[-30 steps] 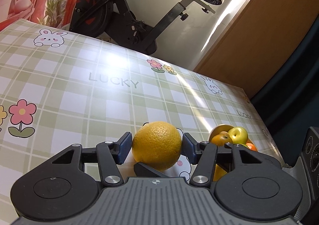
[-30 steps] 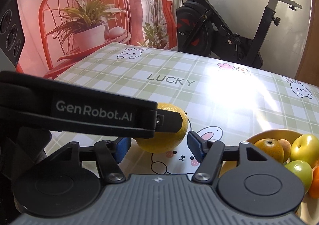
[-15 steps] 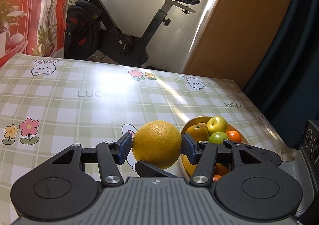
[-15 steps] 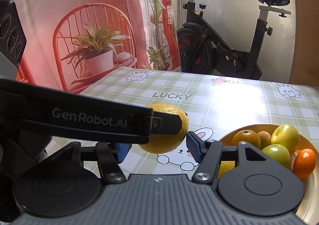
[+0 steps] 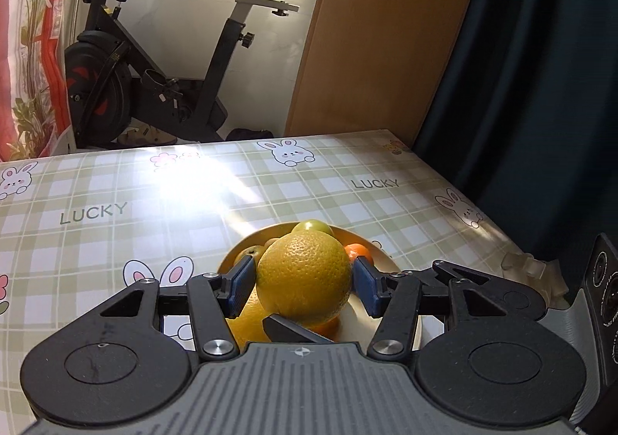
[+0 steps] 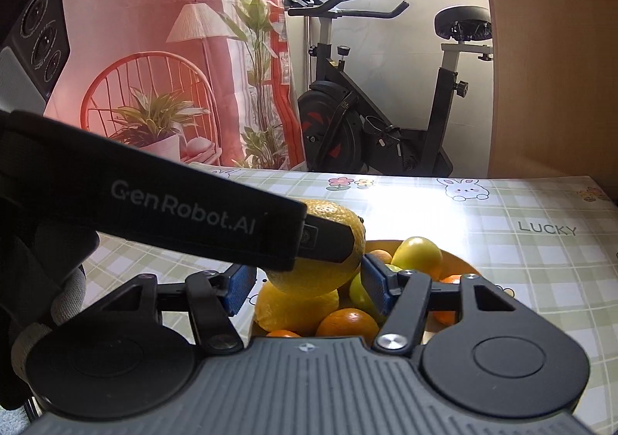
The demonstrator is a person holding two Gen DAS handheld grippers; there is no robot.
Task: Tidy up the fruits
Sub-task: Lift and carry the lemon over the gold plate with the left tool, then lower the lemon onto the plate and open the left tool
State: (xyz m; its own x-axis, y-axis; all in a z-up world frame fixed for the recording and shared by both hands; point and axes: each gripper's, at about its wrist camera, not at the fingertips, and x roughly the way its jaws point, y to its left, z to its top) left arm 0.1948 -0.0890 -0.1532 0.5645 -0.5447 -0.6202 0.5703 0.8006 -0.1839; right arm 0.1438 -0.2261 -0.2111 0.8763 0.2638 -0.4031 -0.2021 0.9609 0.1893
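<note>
Above the fruit bowl [image 5: 390,261]: left gripper [image 5: 303,282] clamps a large orange [image 5: 305,276], not yet released. Right gripper [image 6: 309,286] w/ jaws wide, empty. Several fruits already in bowl (task seemingly near done).

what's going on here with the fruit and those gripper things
A person is sorting fruit with two hand-held grippers. The left gripper is shut on a large orange and holds it just above a bowl that already has fruit in it: a yellow-green apple, small oranges and a lemon. The right gripper is open and empty, hovering close by over the same bowl. The large orange has not been let go yet.
</note>
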